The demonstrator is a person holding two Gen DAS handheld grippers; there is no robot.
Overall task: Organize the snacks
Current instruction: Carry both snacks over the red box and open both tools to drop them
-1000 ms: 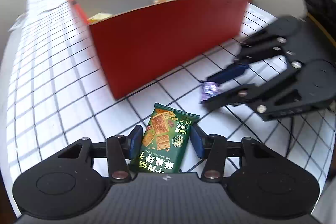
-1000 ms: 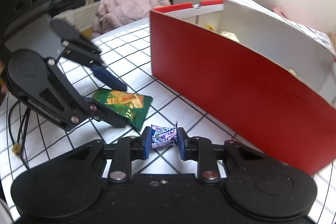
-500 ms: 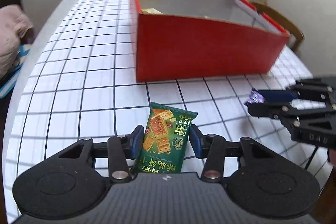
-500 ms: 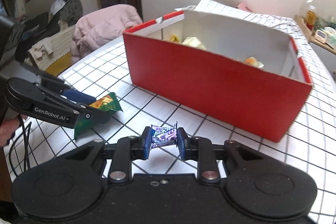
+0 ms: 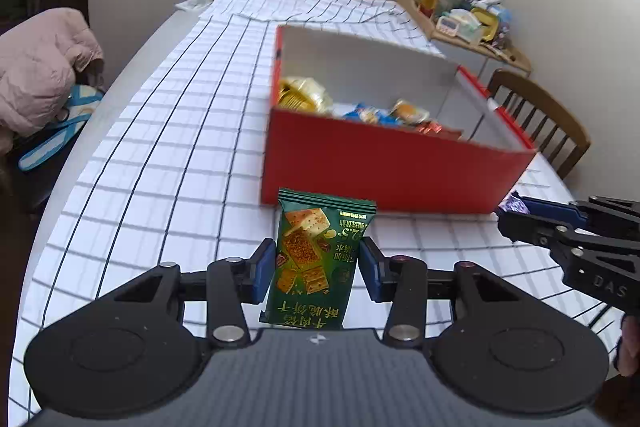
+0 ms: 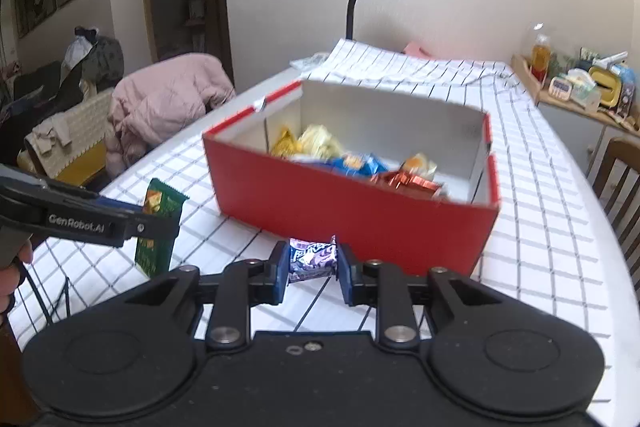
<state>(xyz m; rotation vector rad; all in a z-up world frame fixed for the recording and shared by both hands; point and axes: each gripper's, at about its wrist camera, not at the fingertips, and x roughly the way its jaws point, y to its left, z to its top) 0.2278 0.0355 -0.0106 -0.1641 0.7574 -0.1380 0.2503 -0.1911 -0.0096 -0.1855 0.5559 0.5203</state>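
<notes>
Left wrist view: the left gripper (image 5: 318, 265), whose jaws have just been closing, pinches a green cracker packet (image 5: 316, 259) by its long sides; the packet's long axis runs away from the camera toward the red box (image 5: 384, 167), its Chinese print upside down, "2.5" legible. The box sits mid-tabletop.

Right wrist view: the right gripper (image 6: 313, 267) clamps a purple candy (image 6: 312, 257) crosswise, above the checked tablecloth (image 6: 540, 227) before the box's near wall. "GenRobot.AI" marks the other gripper.

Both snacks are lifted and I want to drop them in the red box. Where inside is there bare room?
The red box is bare along its far grey wall and right end. Its near side is crowded: gold wrappers, a blue packet, a red foil one. The checked tablecloth left of it is open.
</notes>
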